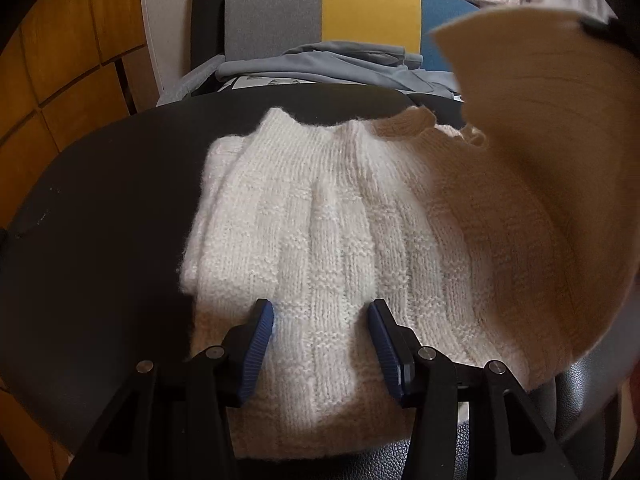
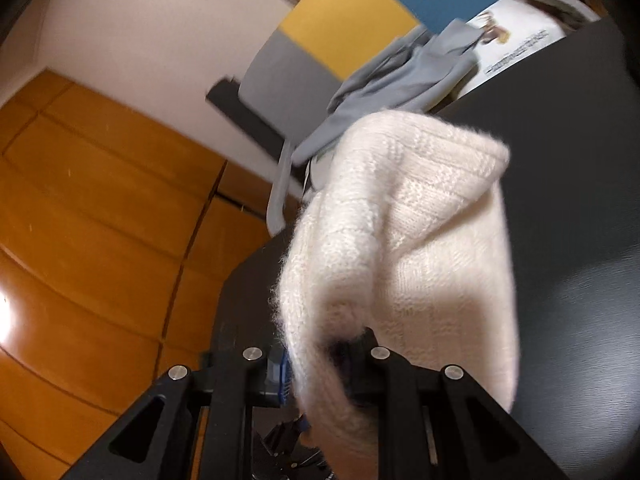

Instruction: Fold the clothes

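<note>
Knitwear under inspection: a white sweater (image 1: 320,216) is lying on the black tabletop (image 1: 100,220), its near hem reaching the tabletop's near edge and its neck pointing toward the far side. Judging by the left wrist view, the fold is partly made: the sweater's left edge is already showing a doubled layer tucked inward, while the right portion is being held up off the surface, appearing as a broad, blurred sheet of cloth curving over the body of the garment. Right tongs (image 2: 316,364) are clamping a bunched part of that same knit; the blue pad (image 2: 282,376) is pressing against the fabric and the jaws are closed tight on it, with the cloth draping away from them. Left tongs (image 1: 320,344) are standing wide open, gripping nothing, their fingers hovering just over or resting on the near hem; contact cannot be confirmed. In my judgement, the lifted side is yet to be laid across the body, and any crosswise fold of the length is also outstanding. Fabric is a thick, fuzzy, block-patterned knit, soft and bulky, forming ridges across the chest rather than lying flat. Beyond the tabletop, a chair (image 1: 320,12) with grey, yellow and blue panels is carrying a heap of blue-grey clothes (image 1: 332,64); whether those are folded cannot be determined.
</note>
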Demonstrator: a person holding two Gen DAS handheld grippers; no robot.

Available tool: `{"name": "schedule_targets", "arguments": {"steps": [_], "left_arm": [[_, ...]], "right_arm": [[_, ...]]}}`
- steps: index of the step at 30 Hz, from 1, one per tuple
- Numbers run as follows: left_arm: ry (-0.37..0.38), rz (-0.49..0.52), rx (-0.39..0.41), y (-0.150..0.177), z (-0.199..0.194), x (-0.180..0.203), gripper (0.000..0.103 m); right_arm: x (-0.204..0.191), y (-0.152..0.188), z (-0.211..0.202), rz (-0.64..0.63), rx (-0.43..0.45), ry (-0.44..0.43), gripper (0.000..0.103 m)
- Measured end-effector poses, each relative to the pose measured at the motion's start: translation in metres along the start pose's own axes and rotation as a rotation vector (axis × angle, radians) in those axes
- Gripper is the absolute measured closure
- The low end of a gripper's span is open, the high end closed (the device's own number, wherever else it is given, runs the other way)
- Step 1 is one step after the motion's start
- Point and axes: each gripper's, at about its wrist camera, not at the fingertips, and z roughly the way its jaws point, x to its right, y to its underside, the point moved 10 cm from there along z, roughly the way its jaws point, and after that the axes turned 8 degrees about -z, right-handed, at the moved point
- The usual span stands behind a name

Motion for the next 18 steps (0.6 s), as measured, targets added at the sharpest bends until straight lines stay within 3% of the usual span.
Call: {"name": "schedule_targets", "arguments": {"steps": [8, 15, 18], "left_arm": [[0.006, 0.001, 0.007, 0.003, 0.0, -0.001, 0.052], [0.012, 0.005, 0.02, 0.004, -0.001, -0.001, 0.051], [0.05, -0.024, 0.027, 0.004, -0.004, -0.005, 0.051]], "right_arm": [[-0.037, 0.029, 0.062, -0.075, -0.126, -0.019, 0.085], [-0.03, 0.065, 0.095, -0.099, -0.218, -0.003, 0.085], [-0.024, 0.074, 0.108, -0.097, -0.245, 0.002, 0.082]]}}
